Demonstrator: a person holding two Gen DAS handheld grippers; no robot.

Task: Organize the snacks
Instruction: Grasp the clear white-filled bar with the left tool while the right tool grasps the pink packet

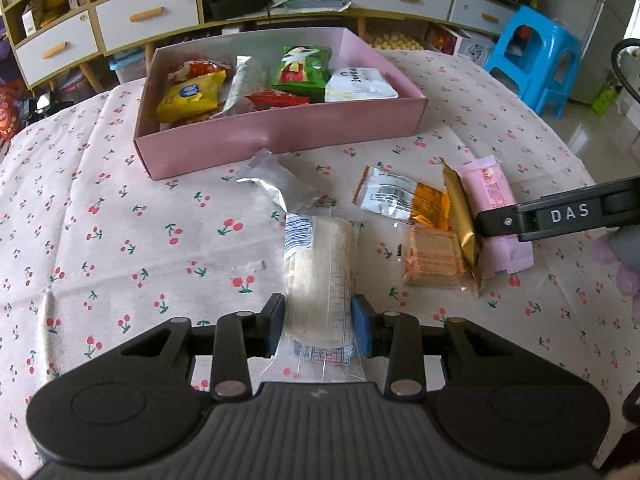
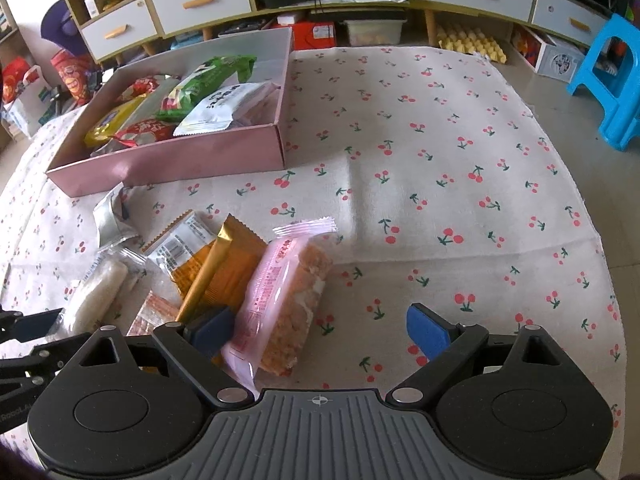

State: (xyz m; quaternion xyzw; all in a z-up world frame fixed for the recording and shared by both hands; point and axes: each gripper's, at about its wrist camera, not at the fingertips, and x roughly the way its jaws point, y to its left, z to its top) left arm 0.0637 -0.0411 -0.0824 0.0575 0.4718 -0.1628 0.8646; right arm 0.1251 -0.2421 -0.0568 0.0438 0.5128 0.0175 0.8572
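we found approx six snacks in box [image 1: 280,136]; five left. left gripper [image 1: 319,328] pinched rice cake [image 1: 319,264], right gripper [image 2: 320,328] spread round pink bar [image 2: 280,300].

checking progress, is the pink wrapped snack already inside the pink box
No, the pink wrapped snack lies on the cloth outside the pink box, between the right gripper's open jaws.
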